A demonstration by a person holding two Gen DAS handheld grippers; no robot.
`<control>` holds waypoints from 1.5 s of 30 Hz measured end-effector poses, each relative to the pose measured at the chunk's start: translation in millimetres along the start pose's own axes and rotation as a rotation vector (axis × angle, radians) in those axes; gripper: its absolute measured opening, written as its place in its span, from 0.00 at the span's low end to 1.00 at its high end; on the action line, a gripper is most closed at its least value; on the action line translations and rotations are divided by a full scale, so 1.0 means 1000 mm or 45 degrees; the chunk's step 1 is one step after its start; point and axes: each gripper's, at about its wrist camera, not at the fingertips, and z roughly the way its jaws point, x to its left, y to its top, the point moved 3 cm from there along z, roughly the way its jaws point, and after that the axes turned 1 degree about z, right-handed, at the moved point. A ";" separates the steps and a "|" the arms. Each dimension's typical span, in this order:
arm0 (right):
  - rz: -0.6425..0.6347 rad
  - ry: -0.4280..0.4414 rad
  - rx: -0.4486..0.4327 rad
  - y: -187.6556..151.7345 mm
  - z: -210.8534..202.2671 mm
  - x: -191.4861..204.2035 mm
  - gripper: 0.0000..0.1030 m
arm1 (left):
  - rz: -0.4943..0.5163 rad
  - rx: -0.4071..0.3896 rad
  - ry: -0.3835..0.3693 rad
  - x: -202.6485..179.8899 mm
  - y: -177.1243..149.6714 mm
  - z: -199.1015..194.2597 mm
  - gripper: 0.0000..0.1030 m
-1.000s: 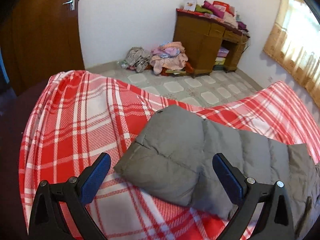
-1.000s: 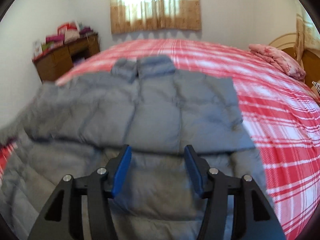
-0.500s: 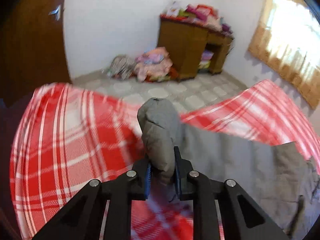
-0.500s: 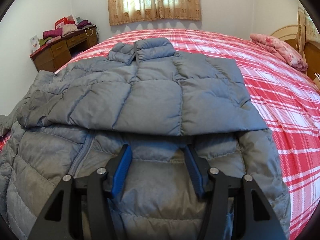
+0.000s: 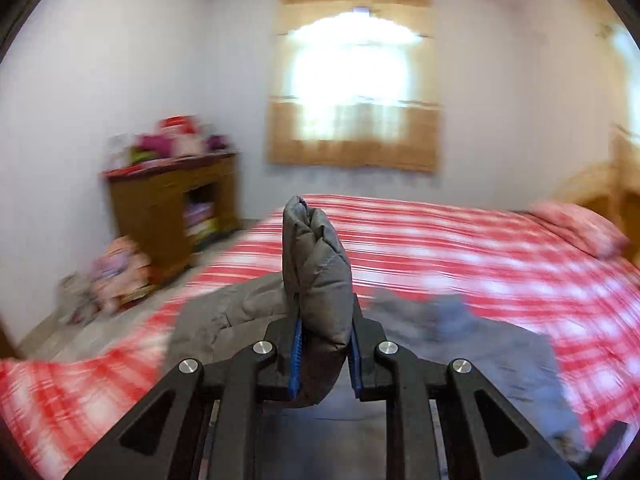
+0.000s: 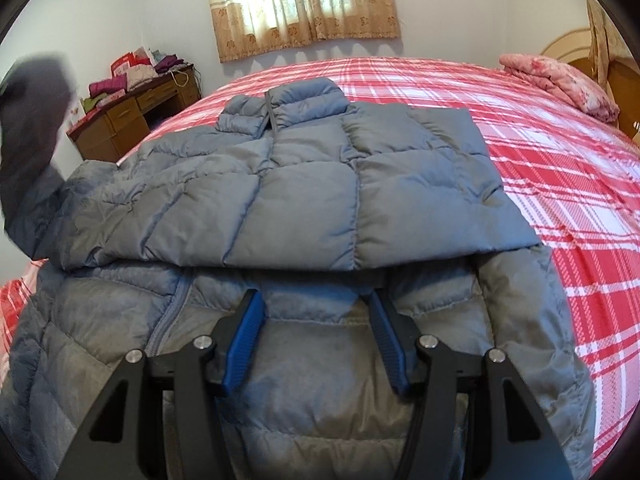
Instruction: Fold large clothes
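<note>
A grey quilted puffer jacket [image 6: 304, 200] lies on the red plaid bed [image 6: 560, 152], collar toward the window, one sleeve folded across its front. My left gripper [image 5: 325, 350] is shut on the end of the other sleeve [image 5: 316, 264] and holds it up above the bed; that raised sleeve shows blurred at the left of the right wrist view [image 6: 32, 120]. My right gripper [image 6: 316, 336] is open, its blue pads [image 6: 244, 336] resting low over the jacket's lower front, holding nothing.
A wooden desk [image 6: 136, 120] piled with clothes stands by the wall left of the bed. A curtained window [image 6: 304, 0] is behind the bed. A pink pillow [image 6: 560, 80] lies at the headboard. Clothes lie on the floor [image 5: 116, 272] beside the desk.
My left gripper closed on the sleeve end, lifted it off the bed and swung round toward the window. My right gripper has stayed open over the jacket's lower front.
</note>
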 end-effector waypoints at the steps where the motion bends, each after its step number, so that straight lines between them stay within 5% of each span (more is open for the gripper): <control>1: 0.015 0.013 -0.004 0.000 -0.001 -0.002 0.56 | 0.026 0.014 -0.050 -0.022 -0.004 0.005 0.18; 9: 0.137 0.128 -0.026 0.000 -0.005 -0.014 0.55 | 0.092 0.192 -0.331 -0.107 -0.067 0.030 0.20; 11: 0.149 0.140 -0.029 0.000 -0.005 -0.014 0.55 | 0.029 0.286 -0.442 -0.110 -0.087 0.035 0.33; 15: 0.163 0.151 -0.031 -0.001 -0.007 -0.015 0.55 | -0.012 0.350 -0.402 -0.105 -0.101 0.031 0.45; 20: 0.152 0.140 -0.014 0.000 -0.007 -0.011 0.56 | 0.004 0.342 -0.348 -0.089 -0.105 0.016 0.81; 28: 0.247 0.115 -0.006 0.007 -0.033 -0.031 0.58 | 0.077 0.429 -0.398 -0.089 -0.122 0.013 0.82; 34: 0.294 0.072 -0.146 0.030 -0.084 -0.056 0.62 | 0.070 0.443 -0.403 -0.081 -0.132 -0.001 0.82; 38: 0.260 0.112 -0.221 0.058 -0.103 -0.040 0.62 | 0.019 0.441 -0.339 -0.054 -0.138 -0.014 0.82; 43: 0.146 0.082 -0.146 0.086 -0.069 -0.015 0.62 | -0.084 0.450 -0.235 -0.009 -0.110 -0.008 0.82; 45: 0.086 0.084 -0.097 0.088 -0.050 0.000 0.52 | -0.070 0.421 -0.164 0.003 -0.092 0.000 0.82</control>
